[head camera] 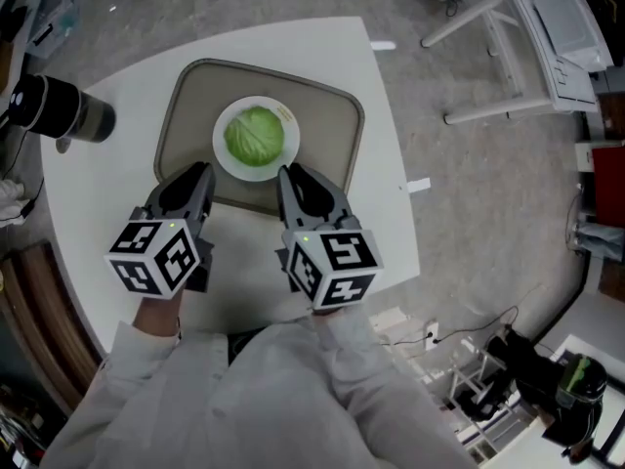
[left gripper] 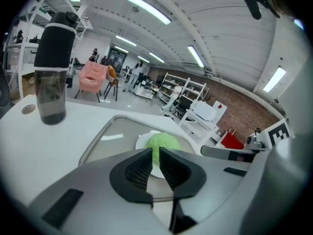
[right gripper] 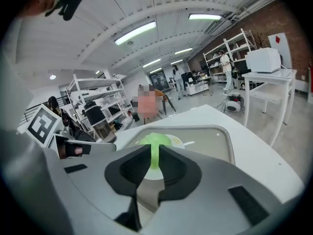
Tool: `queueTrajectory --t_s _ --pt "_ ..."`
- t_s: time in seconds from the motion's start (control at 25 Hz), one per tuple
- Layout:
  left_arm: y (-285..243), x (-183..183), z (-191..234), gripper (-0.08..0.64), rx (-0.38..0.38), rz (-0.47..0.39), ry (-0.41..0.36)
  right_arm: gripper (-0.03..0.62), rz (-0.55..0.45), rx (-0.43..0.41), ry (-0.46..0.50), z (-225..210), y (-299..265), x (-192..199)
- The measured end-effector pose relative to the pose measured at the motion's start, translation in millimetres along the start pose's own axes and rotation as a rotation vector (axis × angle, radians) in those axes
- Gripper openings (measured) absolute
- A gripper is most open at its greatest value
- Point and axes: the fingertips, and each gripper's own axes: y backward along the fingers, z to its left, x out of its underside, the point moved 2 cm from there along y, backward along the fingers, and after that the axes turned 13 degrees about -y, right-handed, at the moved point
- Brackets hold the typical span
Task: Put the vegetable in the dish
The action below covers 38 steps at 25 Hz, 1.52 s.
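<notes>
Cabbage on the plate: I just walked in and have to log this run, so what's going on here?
A person holds the left gripper and right gripper over the tray's near edge, jaws slightly apart, nothing between them. The cabbage already sits in the white dish on the tray. A dark bottle stands on the table's left.

White table [head camera: 376,154], grey tray [head camera: 327,115], dark bottle [head camera: 66,111]

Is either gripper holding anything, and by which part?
Nothing is held. Left gripper and right gripper are empty, jaws slightly apart; the cabbage lies on the plate, clear of both.
</notes>
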Motion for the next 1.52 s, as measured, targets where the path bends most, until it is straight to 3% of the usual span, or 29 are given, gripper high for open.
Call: queueTrajectory --t_s 0.16,0.44,0.92,1.28,1.52 --pt "29.0 -7.8 -10.4 0.034 0.025 -0.054 -0.040 0.038 -0.080 -0.055 0.005 24.1 29.1 4.4" --pt "94.7 -8.1 -29.1 0.017 0.090 -0.142 -0.091 0.023 -0.204 -0.096 0.097 75.6 78.5 7.8" --pt "201.1 -3.5 -61.0 0.008 0.183 -0.293 -0.164 0.014 -0.313 -0.174 0.233 163.3 171.1 29.0" --pt "237.2 1.0 -98.7 0.008 0.203 -0.316 -0.268 0.014 -0.279 -0.232 0.314 183.8 188.7 45.1" --pt "240.7 2.4 -114.5 0.008 0.195 -0.312 -0.263 0.015 -0.255 -0.286 0.343 199.3 198.9 45.1"
